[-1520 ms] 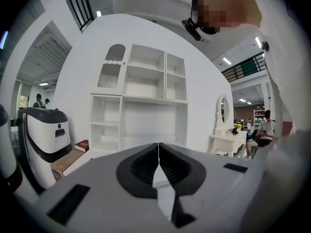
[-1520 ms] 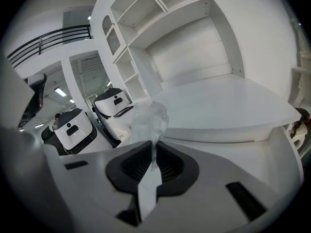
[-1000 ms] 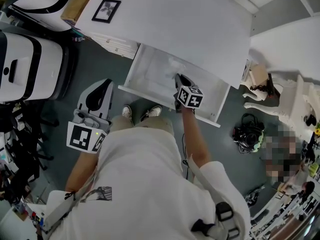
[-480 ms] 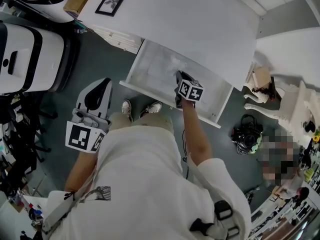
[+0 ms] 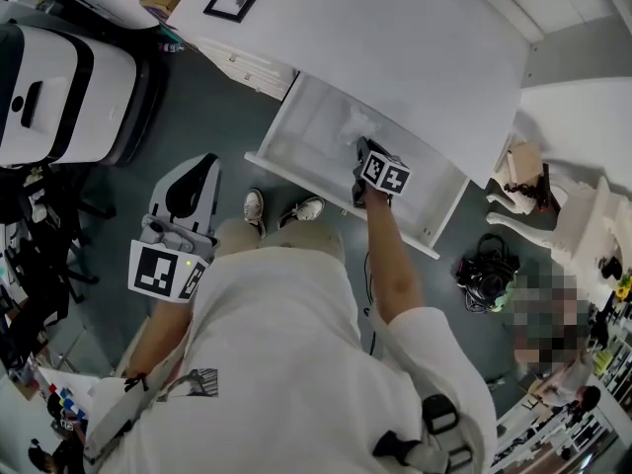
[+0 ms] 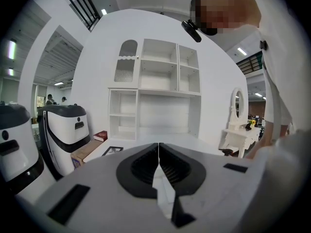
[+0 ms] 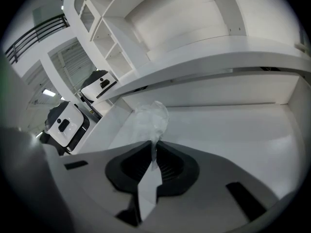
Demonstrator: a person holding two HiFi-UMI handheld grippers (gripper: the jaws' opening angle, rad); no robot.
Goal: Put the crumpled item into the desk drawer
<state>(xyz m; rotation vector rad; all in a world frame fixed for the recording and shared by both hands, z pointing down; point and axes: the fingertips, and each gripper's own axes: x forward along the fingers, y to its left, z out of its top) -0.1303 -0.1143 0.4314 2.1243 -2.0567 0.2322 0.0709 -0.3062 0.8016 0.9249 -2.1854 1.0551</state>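
Over the drawer (image 5: pixel 306 136), crumpled wrap (image 7: pixel 151 118) is pinched by R gripper (image 7: pixel 152 148), jutting ahead of jaws; L gripper (image 6: pixel 158 147), closed & empty, is farther from drawer.

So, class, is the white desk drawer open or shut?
Open. The white desk drawer is pulled out, its inside showing; the right gripper holds the crumpled clear plastic in it.

Left gripper (image 6: pixel 158 150) closed; right gripper (image 7: pixel 152 152) outstretched, pinching.

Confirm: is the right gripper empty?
No, the right gripper is shut on the crumpled item, pinched between its jaws over the open drawer.
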